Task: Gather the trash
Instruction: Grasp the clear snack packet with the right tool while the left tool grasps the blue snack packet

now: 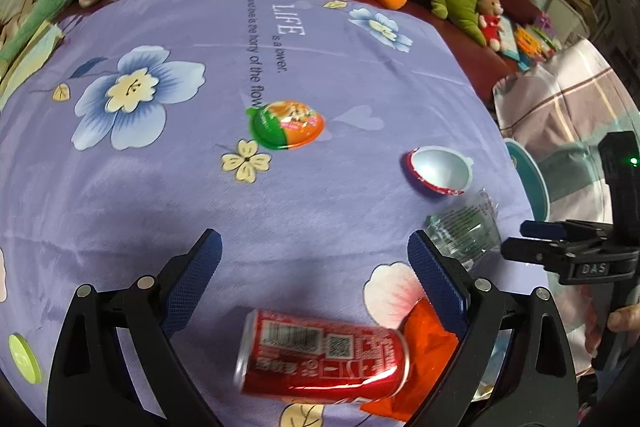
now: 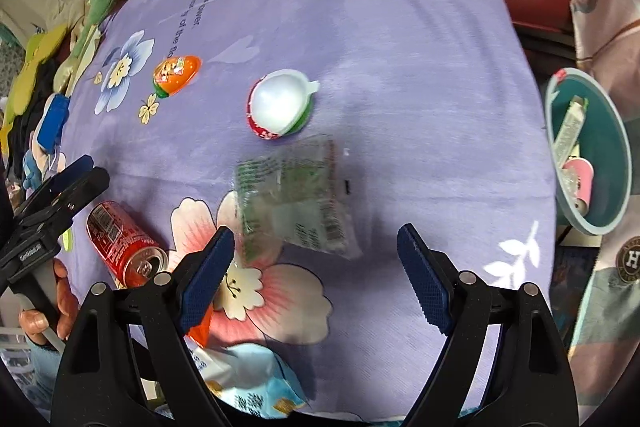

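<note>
left gripper (image 1: 314, 277): fingers (image 1: 192, 283) spread wide, nothing between them, hanging over the purple flowered cloth (image 1: 168, 195)
red can (image 1: 320, 357): the landmark here, lying on its side on the cloth, just below the gap between the fingers
orange wrapper (image 1: 430, 351): touching the can's right end
clear plastic wrapper (image 1: 464, 231): up and right of the can
white half-shell (image 1: 438, 171): beyond that, hollow side up
orange-green capsule (image 1: 286, 125): well above the can
right gripper (image 1: 532, 239): far right of the can, off the cloth edge
</note>
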Demonstrator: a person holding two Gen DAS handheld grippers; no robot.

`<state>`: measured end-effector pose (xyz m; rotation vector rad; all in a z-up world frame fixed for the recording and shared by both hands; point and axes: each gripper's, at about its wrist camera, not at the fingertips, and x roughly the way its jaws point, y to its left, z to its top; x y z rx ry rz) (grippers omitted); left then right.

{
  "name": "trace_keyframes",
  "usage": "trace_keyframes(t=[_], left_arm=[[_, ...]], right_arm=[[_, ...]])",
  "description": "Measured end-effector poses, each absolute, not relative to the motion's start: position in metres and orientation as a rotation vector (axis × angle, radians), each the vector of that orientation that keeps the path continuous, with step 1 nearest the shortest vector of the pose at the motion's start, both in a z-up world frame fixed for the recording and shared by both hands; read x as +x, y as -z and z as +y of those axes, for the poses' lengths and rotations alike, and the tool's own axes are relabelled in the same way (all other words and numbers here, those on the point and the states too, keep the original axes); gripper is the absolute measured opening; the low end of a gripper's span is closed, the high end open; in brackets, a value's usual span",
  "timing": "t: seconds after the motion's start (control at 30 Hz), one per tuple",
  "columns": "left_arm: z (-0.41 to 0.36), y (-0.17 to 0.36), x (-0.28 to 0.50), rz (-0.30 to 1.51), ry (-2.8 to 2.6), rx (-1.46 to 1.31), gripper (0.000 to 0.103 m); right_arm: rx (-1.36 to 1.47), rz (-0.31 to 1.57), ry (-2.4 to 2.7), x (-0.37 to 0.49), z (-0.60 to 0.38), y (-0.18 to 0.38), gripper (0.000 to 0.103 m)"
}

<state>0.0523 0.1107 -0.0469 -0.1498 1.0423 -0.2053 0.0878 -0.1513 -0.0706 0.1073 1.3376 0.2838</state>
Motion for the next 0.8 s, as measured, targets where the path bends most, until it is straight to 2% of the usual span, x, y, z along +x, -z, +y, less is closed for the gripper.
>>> trace_keyframes(t=[0.47, 0.53, 0.63, 0.8], left_arm=[[0.117, 0.052, 0.054, 1.057, 0.199, -0.157, 0.094], [0.118, 0.053, 0.054, 1.060, 0.195, -0.162, 0.094], [0.115, 0.052, 0.054, 1.062, 0.196, -0.154, 0.094], [0.105, 0.048, 0.050, 1.056, 0.219, -0.123, 0.094]], right_arm=[[0.142, 1.367, -0.301, 0.104, -0.137, 0.103, 0.079], [0.143, 1.365, -0.317, 0.104, -0.136, 0.105, 0.064], [0.114, 1.351, -0.338, 0.101, -0.132, 0.104, 0.059], [0.087, 1.328, -0.364, 0.093, -0.130, 0.096, 0.055]])
